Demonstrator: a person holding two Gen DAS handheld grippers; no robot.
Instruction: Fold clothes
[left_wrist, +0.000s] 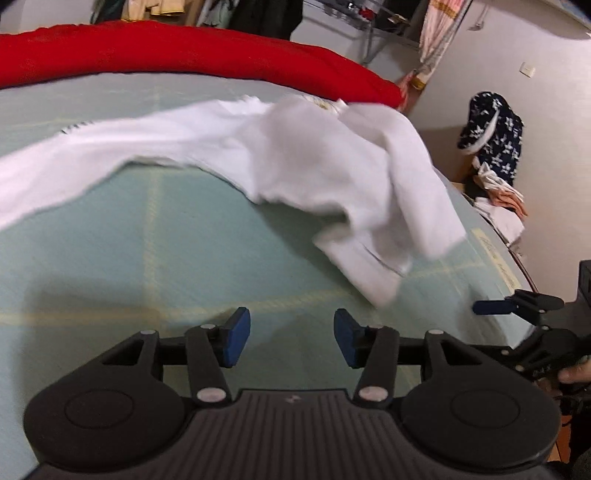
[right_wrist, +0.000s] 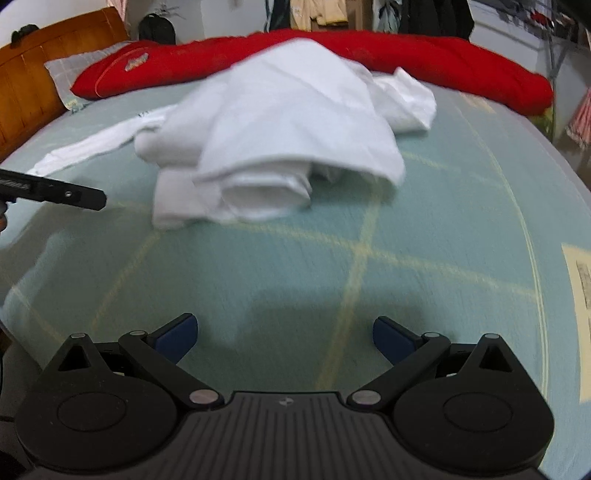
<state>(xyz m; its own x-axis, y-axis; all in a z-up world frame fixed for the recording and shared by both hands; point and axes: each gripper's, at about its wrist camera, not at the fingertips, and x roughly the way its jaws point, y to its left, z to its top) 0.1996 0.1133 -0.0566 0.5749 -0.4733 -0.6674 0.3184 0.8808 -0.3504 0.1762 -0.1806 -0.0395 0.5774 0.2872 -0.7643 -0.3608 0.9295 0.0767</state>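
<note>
A white garment (left_wrist: 332, 166) lies crumpled on the pale green bed sheet (left_wrist: 147, 240), with one long part stretched out to the left. In the right wrist view the same garment (right_wrist: 288, 129) is a loose heap ahead of me, partly rolled at its near edge. My left gripper (left_wrist: 291, 338) is open over bare sheet, short of the garment, with nothing between its blue pads. My right gripper (right_wrist: 284, 338) is open wide above the sheet, also with nothing in it. One of the right gripper's fingers (left_wrist: 491, 306) shows at the right edge of the left wrist view.
A long red quilt (right_wrist: 424, 55) runs along the far side of the bed. A wooden headboard (right_wrist: 22, 74) and a grey pillow (right_wrist: 74, 70) are at the far left. Beyond the bed's right edge stands a pile of clothes (left_wrist: 495, 147).
</note>
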